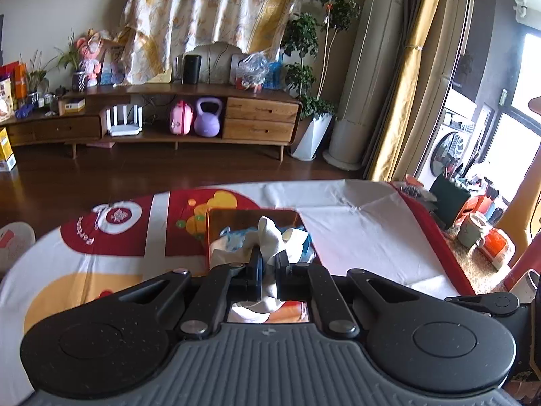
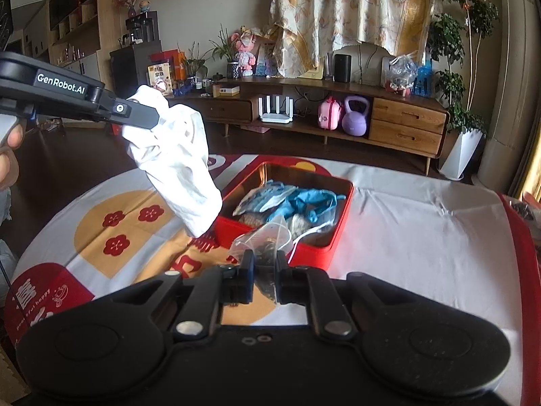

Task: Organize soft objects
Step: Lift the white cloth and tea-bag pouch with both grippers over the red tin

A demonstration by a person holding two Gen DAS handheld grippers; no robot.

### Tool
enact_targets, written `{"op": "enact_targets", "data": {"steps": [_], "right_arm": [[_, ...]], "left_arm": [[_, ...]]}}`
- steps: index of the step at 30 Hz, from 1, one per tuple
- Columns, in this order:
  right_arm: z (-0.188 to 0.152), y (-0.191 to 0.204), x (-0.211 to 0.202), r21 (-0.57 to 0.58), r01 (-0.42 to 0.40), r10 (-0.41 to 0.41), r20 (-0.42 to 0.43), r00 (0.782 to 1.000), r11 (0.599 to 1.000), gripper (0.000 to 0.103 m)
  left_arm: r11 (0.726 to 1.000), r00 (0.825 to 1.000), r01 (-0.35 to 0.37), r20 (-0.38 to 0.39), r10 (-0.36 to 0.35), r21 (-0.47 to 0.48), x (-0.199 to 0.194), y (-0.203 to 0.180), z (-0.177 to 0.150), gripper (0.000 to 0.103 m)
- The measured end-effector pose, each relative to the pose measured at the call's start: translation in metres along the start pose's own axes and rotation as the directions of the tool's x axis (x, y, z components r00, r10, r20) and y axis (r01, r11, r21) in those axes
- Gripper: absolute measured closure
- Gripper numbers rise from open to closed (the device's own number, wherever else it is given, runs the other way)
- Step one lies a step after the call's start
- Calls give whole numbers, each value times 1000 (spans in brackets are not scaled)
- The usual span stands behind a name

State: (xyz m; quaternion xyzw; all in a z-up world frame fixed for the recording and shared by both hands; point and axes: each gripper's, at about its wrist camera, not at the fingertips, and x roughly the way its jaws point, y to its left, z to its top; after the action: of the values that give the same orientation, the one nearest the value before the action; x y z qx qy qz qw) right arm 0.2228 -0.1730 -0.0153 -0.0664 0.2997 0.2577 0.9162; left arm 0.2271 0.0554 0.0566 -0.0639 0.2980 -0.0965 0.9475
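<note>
Only rightward: white cloth [image 2: 175,165] hanging beside red box [image 2: 324,253].

Tin [image 2: 306,250]: on the tabletop [image 2: 405,223], just ahead of the right fingers [image 2: 248,264].
Masks [image 2: 297,199]: inside the tin.
Cloth [image 2: 175,165]: hanging from the left fingers [image 2: 148,118], left of the tin.
Bag [image 2: 262,240]: between the right fingers, at the tin's near wall.
Cabinet [image 2: 338,108]: far beyond the tabletop.
</note>
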Motion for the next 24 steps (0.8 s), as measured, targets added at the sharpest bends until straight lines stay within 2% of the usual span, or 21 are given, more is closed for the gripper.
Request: {"op": "enact_targets", "data": {"steps": [13,24], "right_arm": [[27,-16,34,-2,14,-14,7,1000,1000,92],[37,-23,79,8,11,-11,-18,1000,1000,91]], "left_arm": [[1000,998,-4,70,2,31,27,-4,46,96],[1000,997,15,80,-15,2,72,-1,59,96]]}}
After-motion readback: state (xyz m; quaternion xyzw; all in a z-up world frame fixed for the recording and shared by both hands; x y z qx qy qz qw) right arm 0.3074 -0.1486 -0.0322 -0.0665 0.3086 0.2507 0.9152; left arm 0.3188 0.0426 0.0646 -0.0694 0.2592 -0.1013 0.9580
